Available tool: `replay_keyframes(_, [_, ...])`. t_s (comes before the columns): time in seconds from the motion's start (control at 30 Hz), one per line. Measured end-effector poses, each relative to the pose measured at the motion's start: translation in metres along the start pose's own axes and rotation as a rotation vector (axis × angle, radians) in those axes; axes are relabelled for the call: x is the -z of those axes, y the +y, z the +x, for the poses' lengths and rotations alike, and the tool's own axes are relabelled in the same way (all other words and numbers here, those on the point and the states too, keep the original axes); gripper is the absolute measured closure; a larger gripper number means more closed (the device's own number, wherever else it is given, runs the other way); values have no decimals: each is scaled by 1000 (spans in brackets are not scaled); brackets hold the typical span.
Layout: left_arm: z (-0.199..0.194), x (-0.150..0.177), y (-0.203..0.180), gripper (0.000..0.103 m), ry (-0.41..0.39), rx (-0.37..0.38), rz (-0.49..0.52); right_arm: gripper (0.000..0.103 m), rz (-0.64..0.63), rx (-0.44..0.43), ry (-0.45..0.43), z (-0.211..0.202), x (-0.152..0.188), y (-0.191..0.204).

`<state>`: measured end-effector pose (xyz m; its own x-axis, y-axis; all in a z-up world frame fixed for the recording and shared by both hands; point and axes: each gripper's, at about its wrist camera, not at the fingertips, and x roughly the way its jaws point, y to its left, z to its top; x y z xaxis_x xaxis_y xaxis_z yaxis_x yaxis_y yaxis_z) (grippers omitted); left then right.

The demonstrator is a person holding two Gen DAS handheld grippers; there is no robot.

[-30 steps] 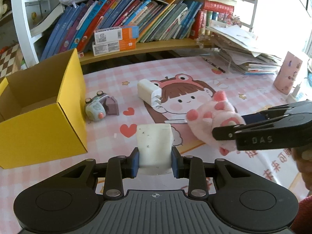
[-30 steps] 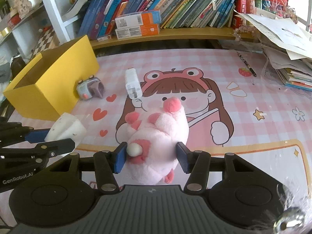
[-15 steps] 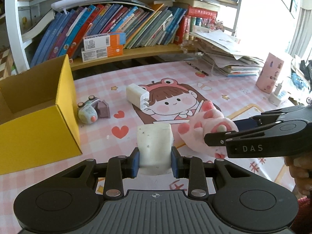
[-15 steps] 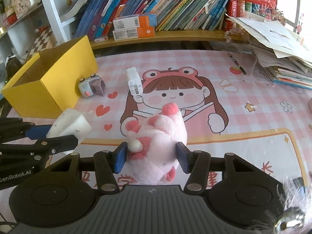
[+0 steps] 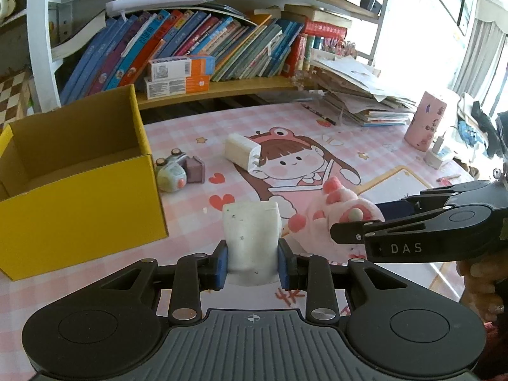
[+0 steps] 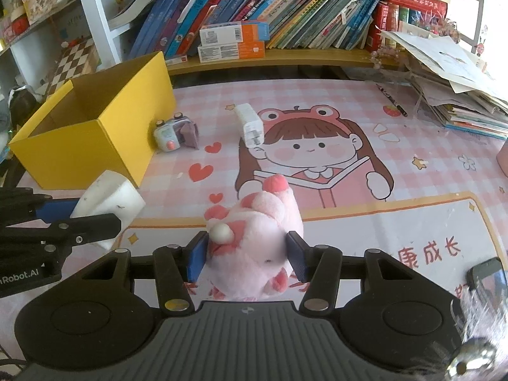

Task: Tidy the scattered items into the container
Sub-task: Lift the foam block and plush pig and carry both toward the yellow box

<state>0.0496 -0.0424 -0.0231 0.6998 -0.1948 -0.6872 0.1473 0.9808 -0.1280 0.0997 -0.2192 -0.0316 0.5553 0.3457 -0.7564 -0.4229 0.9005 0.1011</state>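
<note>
1. The bench [image 6: 412,171] wears a pink checked mat with a cartoon girl on it; behind it stands a shelf packed with leaning books [image 5: 197,47].
2. My left gripper [image 5: 253,265] is clamped on a white sponge block [image 5: 250,238], its blue pads pressed into both sides so the block stands upright between them, clear of the mat.
3. My right gripper [image 6: 247,258] is closed on a pink plush paw [image 6: 257,238], which bulges out above the pads; it too looks lifted off the mat.
4. In the left wrist view the two loads sit just beside each other, the paw to the right of the sponge.
5. Further out, the yellow box [image 5: 79,197] stands open-topped on the left, with what I can see of its inside bare. It is nearer my left gripper than my right.
6. A small toy camera [image 6: 173,135] lies just beside the box's right wall, and a white charger plug [image 6: 249,123] lies on the mat near the girl's hair; both are not yet collected.
7. I judge this the carry step: both items are held, neither is over the box.
8. Next each gripper needs to reach above the open top before letting go, left first, so the two don't crowd the opening.
</note>
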Motion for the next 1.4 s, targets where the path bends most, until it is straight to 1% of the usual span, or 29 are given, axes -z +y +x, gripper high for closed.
replay_keyframes(0.37, [-20,8,21,74,-21,70,22,53,18,31,-9,-8,7,34])
replay_keyframes(0.8, [-40,14,50,76,-48,102,32,54,24,38,-35,-14,6,73])
replay_keyframes(1.0, [-56,14,63,77,-87,106,28,54,7,24,-71,-17,1,92])
replay_keyframes(1.17, [-70,11,78,77,-128,97,-5,55,-26,10,-102,-20,-7,108])
replay_keyframes(1.4, [-95,-1,103,77,-216,73,-57,55,-66,0,-168,-30,-31,122])
